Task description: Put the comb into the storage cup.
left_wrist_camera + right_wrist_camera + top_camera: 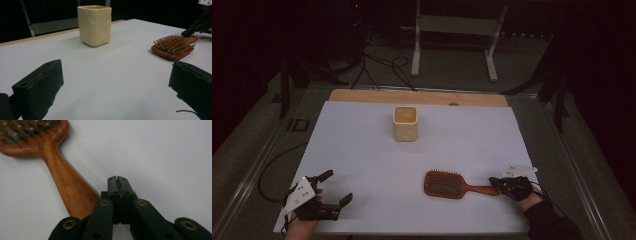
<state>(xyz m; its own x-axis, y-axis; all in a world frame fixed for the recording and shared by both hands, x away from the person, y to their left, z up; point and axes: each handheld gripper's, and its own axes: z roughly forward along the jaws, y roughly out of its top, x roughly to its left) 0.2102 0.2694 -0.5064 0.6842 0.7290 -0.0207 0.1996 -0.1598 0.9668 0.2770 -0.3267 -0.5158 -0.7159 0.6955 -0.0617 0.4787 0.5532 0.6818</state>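
A wooden paddle hairbrush (443, 184) lies bristles up on the white sheet (362, 150), its handle pointing right. My right gripper (493, 181) is shut, jaws pressed together with nothing between them, its tip at the end of the handle. In the right gripper view the shut right gripper (117, 179) sits just right of the hairbrush handle (65, 182), which runs under its linkage. My left gripper (338, 186) stands open and empty at the front left. A cream square cup (405, 123) stands upright at the middle back; in the left gripper view the cup (95, 25) is ahead of the wide-apart left gripper (115, 85), the hairbrush (173, 45) to the right.
A bare wooden strip (362, 95) runs along the sheet's far edge. Beyond the table stand a white metal frame (457, 30) and loose cables (382, 65) on the floor. A cable (272, 165) trails off the left side.
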